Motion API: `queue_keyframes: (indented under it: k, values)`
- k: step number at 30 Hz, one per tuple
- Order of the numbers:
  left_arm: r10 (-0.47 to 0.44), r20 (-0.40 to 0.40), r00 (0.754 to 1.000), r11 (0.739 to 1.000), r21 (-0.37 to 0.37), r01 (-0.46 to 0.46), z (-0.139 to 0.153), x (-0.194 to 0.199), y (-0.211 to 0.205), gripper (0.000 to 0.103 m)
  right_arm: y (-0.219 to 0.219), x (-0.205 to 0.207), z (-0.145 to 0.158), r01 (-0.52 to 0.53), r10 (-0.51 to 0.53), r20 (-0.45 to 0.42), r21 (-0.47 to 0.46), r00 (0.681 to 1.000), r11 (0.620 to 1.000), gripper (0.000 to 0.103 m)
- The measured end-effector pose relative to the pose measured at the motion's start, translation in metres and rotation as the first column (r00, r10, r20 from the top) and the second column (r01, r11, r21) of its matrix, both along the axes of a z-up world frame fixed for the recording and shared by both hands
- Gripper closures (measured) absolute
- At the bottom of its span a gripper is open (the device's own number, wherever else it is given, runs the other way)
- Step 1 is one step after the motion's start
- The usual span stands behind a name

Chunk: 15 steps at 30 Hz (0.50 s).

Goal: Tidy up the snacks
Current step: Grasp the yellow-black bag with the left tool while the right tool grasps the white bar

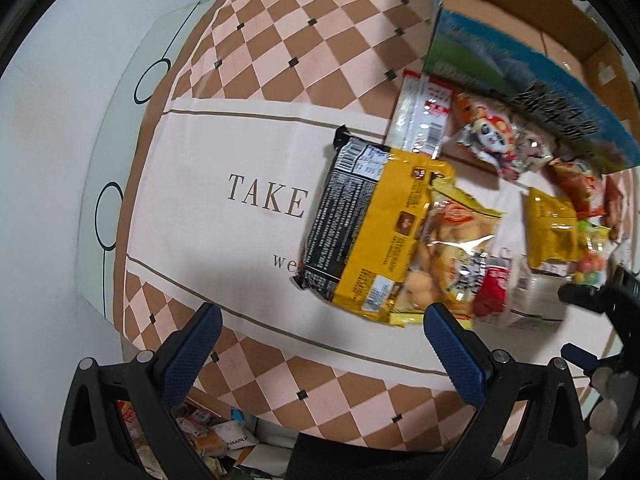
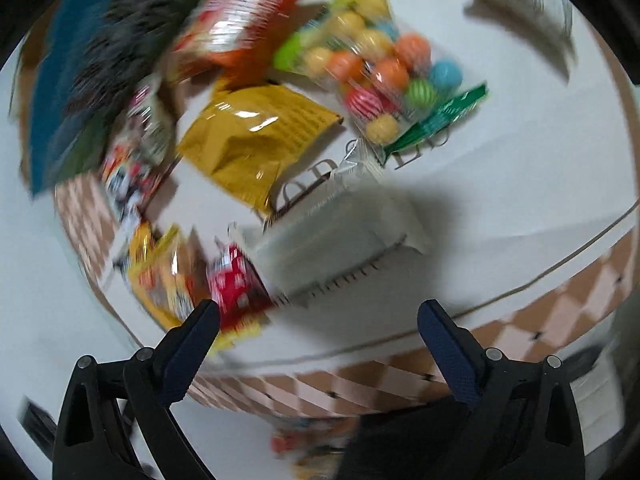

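Both grippers are held wide apart and empty: the left gripper (image 1: 320, 320) above the near edge of the surface (image 1: 224, 152), the right gripper (image 2: 320, 316) near a white packet (image 2: 328, 240). The snacks are scattered on the right, a large yellow bag (image 1: 376, 232) nearest, beside a cardboard box (image 1: 520, 80).

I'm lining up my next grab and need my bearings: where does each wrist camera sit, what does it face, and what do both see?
Left wrist: on the left gripper, above the checkered cloth, facing the black-and-yellow packet; its open fingers and the right gripper show.
Right wrist: on the right gripper, blurred, facing the candy-ball bag; open fingers show.
Shared: mustard packet, candy-ball bag.
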<state>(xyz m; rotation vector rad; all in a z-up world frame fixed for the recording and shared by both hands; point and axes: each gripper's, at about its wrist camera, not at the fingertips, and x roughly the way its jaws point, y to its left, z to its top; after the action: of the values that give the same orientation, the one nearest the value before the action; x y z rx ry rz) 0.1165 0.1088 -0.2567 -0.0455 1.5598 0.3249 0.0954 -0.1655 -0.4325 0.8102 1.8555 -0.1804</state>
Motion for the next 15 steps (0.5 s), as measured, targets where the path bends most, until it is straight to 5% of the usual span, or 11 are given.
queue_keyframes:
  k: [5, 9, 12, 15]
  values:
    - [-0.031, -0.016, 0.999, 0.999, 0.021, 0.031, -0.016, 0.002, 0.005, 0.0, 0.011, 0.002, -0.028, 0.092, -0.093, -0.057, -0.016, 0.994, 0.996, 0.008]
    - [-0.058, -0.032, 0.998, 0.998, 0.013, 0.058, -0.032, 0.009, 0.012, 0.0, 0.025, 0.003, -0.04, 0.057, -0.059, -0.077, -0.031, 0.995, 0.998, 0.024]
    - [-0.094, -0.039, 0.995, 0.994, -0.051, 0.092, -0.043, 0.018, 0.014, 0.0, 0.037, 0.007, -0.041, -0.089, 0.084, -0.077, -0.062, 0.993, 0.994, 0.026]
    - [-0.135, -0.042, 0.99, 0.987, -0.094, 0.131, -0.056, 0.028, 0.014, 0.0, 0.052, 0.011, -0.043, -0.318, 0.311, -0.091, -0.076, 0.946, 0.945, 0.03]
